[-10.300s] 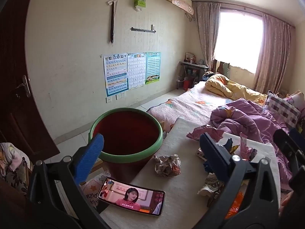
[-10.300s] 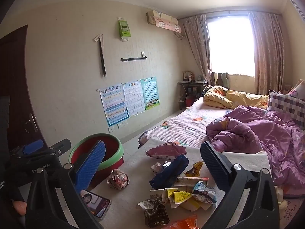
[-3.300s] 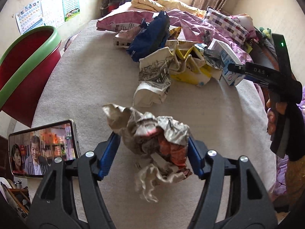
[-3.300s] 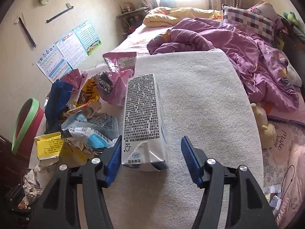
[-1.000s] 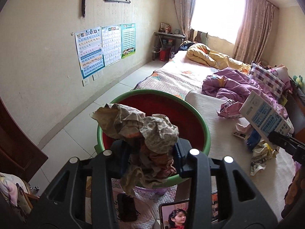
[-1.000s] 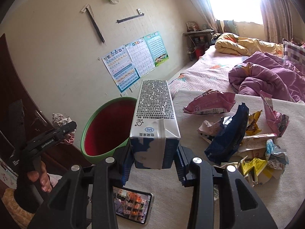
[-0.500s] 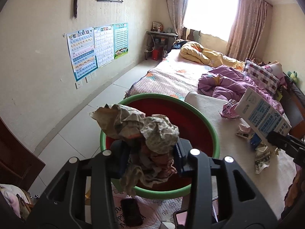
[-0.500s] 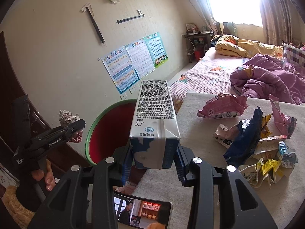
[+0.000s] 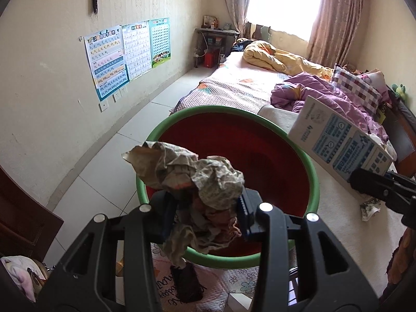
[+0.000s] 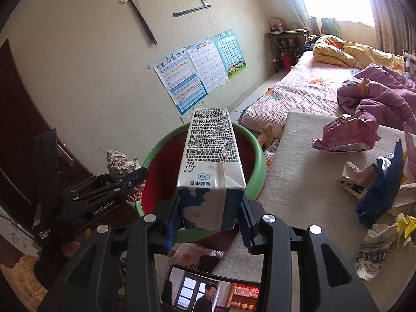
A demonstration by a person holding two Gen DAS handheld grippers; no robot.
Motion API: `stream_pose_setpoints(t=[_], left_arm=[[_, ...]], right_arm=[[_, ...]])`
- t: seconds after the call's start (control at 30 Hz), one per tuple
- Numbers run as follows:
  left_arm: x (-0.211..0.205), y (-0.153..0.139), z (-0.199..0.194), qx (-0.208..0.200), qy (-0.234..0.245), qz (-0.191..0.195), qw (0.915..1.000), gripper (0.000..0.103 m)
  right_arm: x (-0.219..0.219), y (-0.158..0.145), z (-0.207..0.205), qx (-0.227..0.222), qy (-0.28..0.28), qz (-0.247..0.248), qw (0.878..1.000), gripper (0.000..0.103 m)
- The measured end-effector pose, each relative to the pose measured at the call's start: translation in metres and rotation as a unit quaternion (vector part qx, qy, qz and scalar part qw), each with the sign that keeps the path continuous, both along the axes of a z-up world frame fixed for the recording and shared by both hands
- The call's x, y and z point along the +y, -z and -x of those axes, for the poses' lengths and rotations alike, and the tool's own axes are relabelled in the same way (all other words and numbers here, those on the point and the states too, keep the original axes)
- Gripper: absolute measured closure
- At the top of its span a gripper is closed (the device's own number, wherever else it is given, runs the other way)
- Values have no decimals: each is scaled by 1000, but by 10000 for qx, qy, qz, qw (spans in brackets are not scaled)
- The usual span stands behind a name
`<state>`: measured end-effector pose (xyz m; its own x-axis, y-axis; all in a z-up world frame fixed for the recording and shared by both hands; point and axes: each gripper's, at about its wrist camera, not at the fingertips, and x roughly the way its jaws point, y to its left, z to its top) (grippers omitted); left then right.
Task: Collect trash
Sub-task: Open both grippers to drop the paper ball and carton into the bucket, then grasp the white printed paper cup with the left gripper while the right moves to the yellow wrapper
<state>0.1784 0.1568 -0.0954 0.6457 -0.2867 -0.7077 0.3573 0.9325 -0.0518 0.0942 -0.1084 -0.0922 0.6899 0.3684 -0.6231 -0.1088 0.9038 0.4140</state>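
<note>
My left gripper (image 9: 204, 217) is shut on a crumpled paper ball (image 9: 197, 179) and holds it over the near rim of the red bin with a green rim (image 9: 293, 140). From the right wrist view the same left gripper (image 10: 135, 179) and paper ball (image 10: 118, 162) hang at the left edge of the bin (image 10: 257, 153). My right gripper (image 10: 209, 226) is shut on a white and blue milk carton (image 10: 212, 161), which points out over the bin's mouth. In the left wrist view the carton (image 9: 338, 140) reaches in from the right above the bin's rim.
A pile of wrappers (image 10: 377, 182) lies on the pale table mat (image 10: 299, 176) at the right. A phone playing a video (image 10: 210, 296) lies at the table's near edge. A bed with purple bedding (image 9: 312, 91) runs behind, and tiled floor (image 9: 109, 161) lies left of the bin.
Both grippers have moved closer to the bin with their loads; the bin looks larger, and the carton has come over its rim. Neither grip has changed.
</note>
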Motion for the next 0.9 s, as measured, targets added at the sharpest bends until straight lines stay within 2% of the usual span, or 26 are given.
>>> stream_pose_setpoints(t=[0.4, 0.47, 0.5, 0.53, 0.77, 0.9], left_arm=[[-4, 5, -15, 182, 47, -16, 9998, 65], [-4, 7, -18, 213, 36, -27, 9998, 46], [-2, 7, -19, 208, 25, -18, 9998, 32], [-1, 7, -19, 193, 15, 11, 9998, 31], [-5, 10, -16, 246, 85, 12, 9997, 29], [-12, 3, -7, 121, 187, 87, 9997, 29]], right_arm=[[19, 2, -24, 55, -140, -47, 9999, 64], [20, 2, -23, 60, -80, -13, 9999, 63], [19, 2, -21, 67, -54, -26, 10000, 55], [18, 2, -19, 61, -30, -52, 10000, 52], [0, -1, 8, 39, 228, 4, 9997, 47], [-21, 6, 34, 118, 589, 139, 9981, 44]])
